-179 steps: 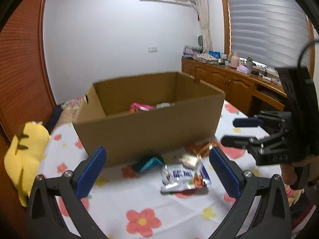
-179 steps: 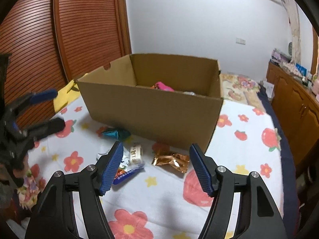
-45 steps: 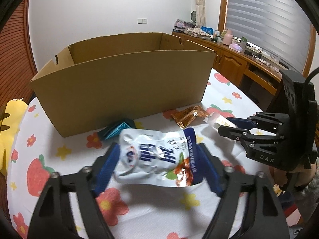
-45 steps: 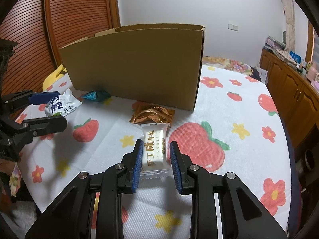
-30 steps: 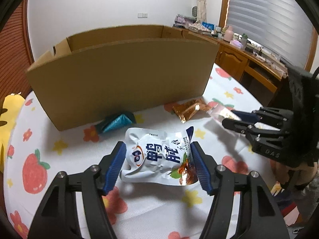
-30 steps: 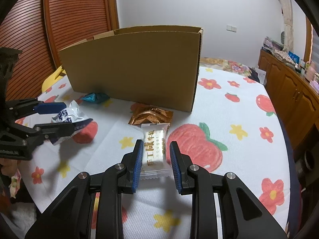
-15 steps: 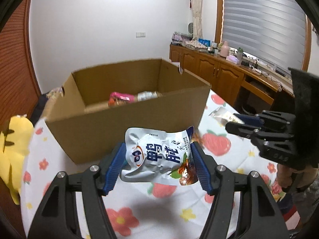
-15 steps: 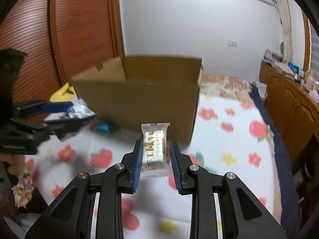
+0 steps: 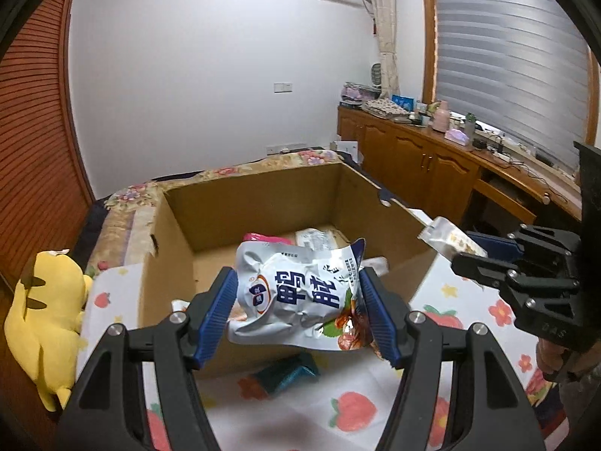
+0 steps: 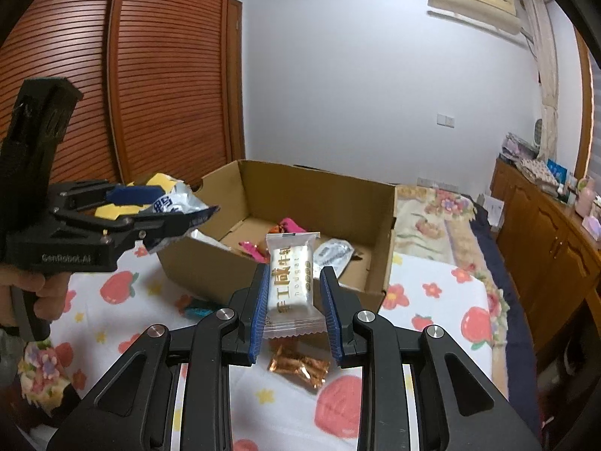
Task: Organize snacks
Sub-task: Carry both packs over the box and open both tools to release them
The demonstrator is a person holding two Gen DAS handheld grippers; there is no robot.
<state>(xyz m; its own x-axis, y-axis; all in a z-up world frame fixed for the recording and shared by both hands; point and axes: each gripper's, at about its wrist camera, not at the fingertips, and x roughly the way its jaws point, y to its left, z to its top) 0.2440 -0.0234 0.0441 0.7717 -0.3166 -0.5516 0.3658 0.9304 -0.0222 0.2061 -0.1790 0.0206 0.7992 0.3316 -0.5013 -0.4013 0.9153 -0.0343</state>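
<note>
The left tongs [image 9: 298, 306] are clamped on a big silver snack bag [image 9: 296, 293] with blue writing, in the middle of the left view. The bag hangs in the air over the near wall of an open brown box [image 9: 263, 203]. The right tongs [image 10: 293, 300] are squeezed on a small white candy packet [image 10: 292, 285], low in the middle of the right view, held up in front of the box. Inside the box lie a pink wrapper [image 10: 291, 224] and a clear packet [image 10: 332, 253]. On the flowery tabletop [image 10: 432, 300] near the box sit a shiny gold wrapper [image 10: 298, 366] and a teal wrapper [image 9: 289, 372]. A yellow plush toy [image 9: 45, 308] lies at the left edge of the left view.
</note>
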